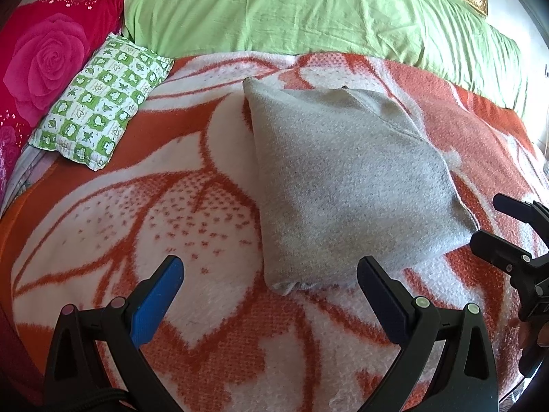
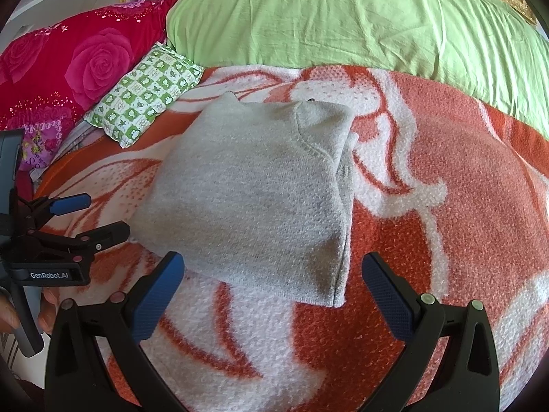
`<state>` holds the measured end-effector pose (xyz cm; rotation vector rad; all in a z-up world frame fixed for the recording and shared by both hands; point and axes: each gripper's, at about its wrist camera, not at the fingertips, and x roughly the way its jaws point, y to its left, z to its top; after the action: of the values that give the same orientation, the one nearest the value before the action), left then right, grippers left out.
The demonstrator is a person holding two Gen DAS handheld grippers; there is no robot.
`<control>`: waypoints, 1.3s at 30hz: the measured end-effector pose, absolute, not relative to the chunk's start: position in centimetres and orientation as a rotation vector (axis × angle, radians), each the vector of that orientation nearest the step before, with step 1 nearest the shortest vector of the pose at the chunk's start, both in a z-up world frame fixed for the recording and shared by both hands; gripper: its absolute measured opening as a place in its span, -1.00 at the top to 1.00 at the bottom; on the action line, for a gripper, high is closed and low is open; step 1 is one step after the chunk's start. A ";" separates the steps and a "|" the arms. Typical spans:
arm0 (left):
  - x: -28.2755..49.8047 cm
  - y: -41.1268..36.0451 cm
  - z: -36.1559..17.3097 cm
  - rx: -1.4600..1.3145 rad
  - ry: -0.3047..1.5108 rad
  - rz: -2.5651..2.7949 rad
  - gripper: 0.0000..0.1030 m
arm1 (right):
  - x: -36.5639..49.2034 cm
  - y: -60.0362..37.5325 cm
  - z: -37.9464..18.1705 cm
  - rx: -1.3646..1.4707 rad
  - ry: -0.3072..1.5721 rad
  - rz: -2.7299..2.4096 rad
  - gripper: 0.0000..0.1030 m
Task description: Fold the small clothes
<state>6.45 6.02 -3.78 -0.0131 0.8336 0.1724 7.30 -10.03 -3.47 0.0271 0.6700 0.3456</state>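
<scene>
We hold our left tool (image 1: 271,292) low over the bed's orange-and-white flowered blanket (image 1: 103,226), its blue-padded fingers (image 1: 158,298) spread wide and gripping nothing, just short of the near edge of the folded grey knitted garment (image 1: 343,185). Our right tool (image 2: 272,292) is level beside it, also wide open and empty, facing the same garment's near right corner. The garment lies flat mid-blanket, with a green-and-white checked small pillow (image 1: 99,99), a red rose-print pillow (image 1: 44,51) and a light green quilt (image 1: 291,10) beyond.

Home bedroom: blanket (image 2: 446,158), pillows (image 2: 68,65).
</scene>
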 end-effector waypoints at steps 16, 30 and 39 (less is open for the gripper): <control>7.1 6.0 -3.8 -0.009 0.844 0.170 -0.97 | 7.6 -10.6 -3.1 0.040 0.673 0.343 -1.00; 8.0 6.4 -3.5 -0.019 0.845 0.164 -0.96 | 8.3 -11.2 -3.0 0.063 0.674 0.338 -1.00; 8.9 6.8 -3.4 -0.036 0.859 0.170 -0.96 | 9.7 -11.2 -3.2 0.068 0.696 0.344 -1.00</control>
<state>8.94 6.83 -3.38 -0.0363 0.8588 0.1696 9.70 -11.19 -3.18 0.0682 0.6957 0.3436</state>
